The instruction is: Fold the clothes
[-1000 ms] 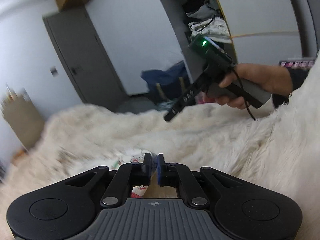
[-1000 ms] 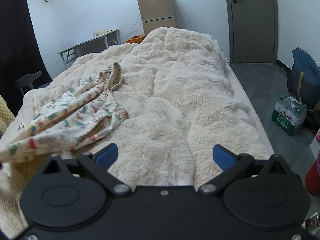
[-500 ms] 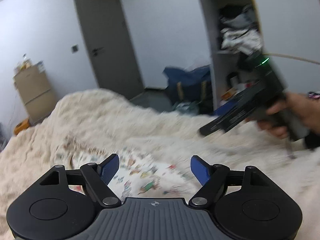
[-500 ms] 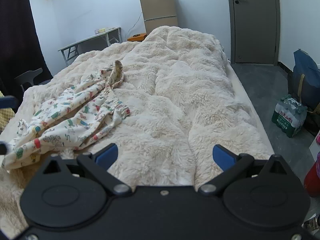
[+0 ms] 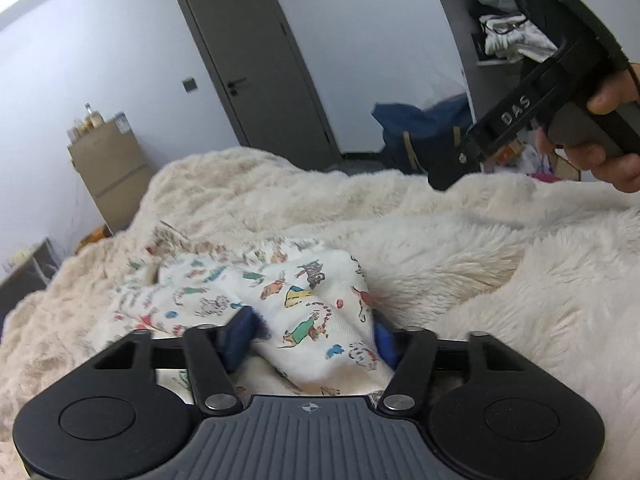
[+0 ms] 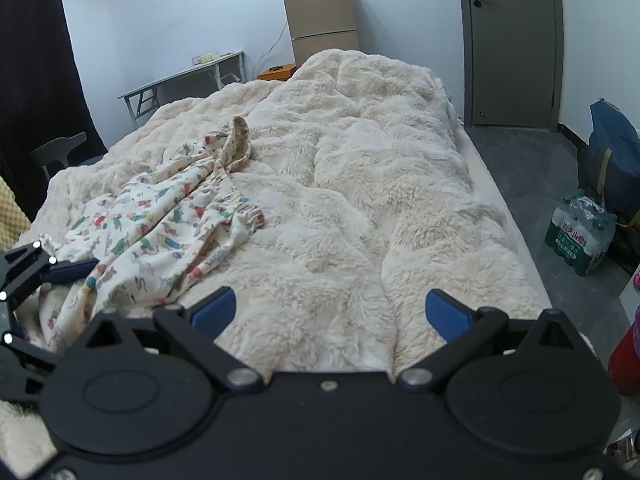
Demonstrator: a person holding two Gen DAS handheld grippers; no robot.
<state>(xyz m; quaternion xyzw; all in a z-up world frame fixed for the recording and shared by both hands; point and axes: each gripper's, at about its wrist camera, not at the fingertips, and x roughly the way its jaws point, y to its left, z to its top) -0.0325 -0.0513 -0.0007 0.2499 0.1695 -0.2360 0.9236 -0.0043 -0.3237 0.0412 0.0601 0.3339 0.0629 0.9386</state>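
Observation:
A cream garment (image 5: 304, 300) printed with small coloured figures lies crumpled on the fluffy blanket (image 5: 460, 264). My left gripper (image 5: 312, 336) is low over its near end. A raised fold of the cloth sits between the blue pads and the jaws are closing on it. In the right wrist view the garment (image 6: 160, 232) spreads over the bed's left side, with one left finger (image 6: 72, 270) at its near edge. My right gripper (image 6: 328, 308) hovers open over bare blanket, nothing between its fingers. A hand (image 5: 600, 156) grips the right tool's handle.
The cream blanket (image 6: 360, 180) covers the whole bed. Beyond it stand a small fridge (image 6: 324, 24), a grey desk (image 6: 184, 80) and a grey door (image 6: 512, 40). A pack of water bottles (image 6: 580, 236) and a blue bag (image 6: 612, 152) sit on the floor to the right.
The left gripper went from shut to wide open, swung left and dropped onto the garment; its jaws now stand narrower around a fold. The right gripper kept still.

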